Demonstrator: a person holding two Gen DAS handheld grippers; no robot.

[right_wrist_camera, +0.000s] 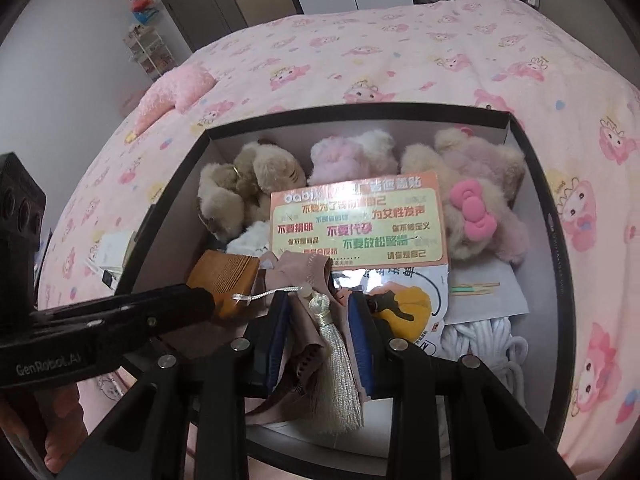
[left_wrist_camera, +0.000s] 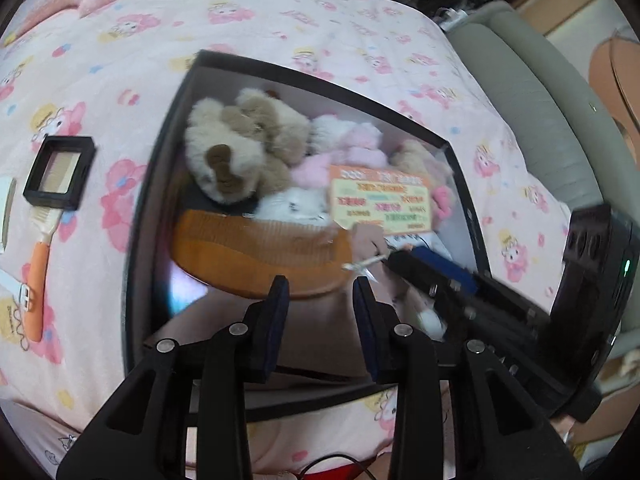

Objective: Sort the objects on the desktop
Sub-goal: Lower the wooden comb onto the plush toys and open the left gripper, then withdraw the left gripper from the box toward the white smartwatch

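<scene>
A black-rimmed box (left_wrist_camera: 138,208) (right_wrist_camera: 554,216) lies on the pink bedspread and holds plush toys (left_wrist_camera: 240,148) (right_wrist_camera: 248,184), a sticker card (left_wrist_camera: 380,200) (right_wrist_camera: 356,220) and a wooden comb (left_wrist_camera: 256,256) (right_wrist_camera: 224,280). My left gripper (left_wrist_camera: 320,312) is open and empty just above the comb's near edge. My right gripper (right_wrist_camera: 318,340) is open around a brown pouch (right_wrist_camera: 298,276) with a cream tassel (right_wrist_camera: 336,364), inside the box. In the left wrist view the right gripper (left_wrist_camera: 408,264) reaches in from the right.
On the bedspread left of the box lie a black framed case (left_wrist_camera: 60,172), an orange-handled brush (left_wrist_camera: 38,272) and a white item (left_wrist_camera: 6,212). White rope (right_wrist_camera: 484,344) and sticks (right_wrist_camera: 476,289) lie in the box's right side. A grey sofa (left_wrist_camera: 532,100) borders the bed.
</scene>
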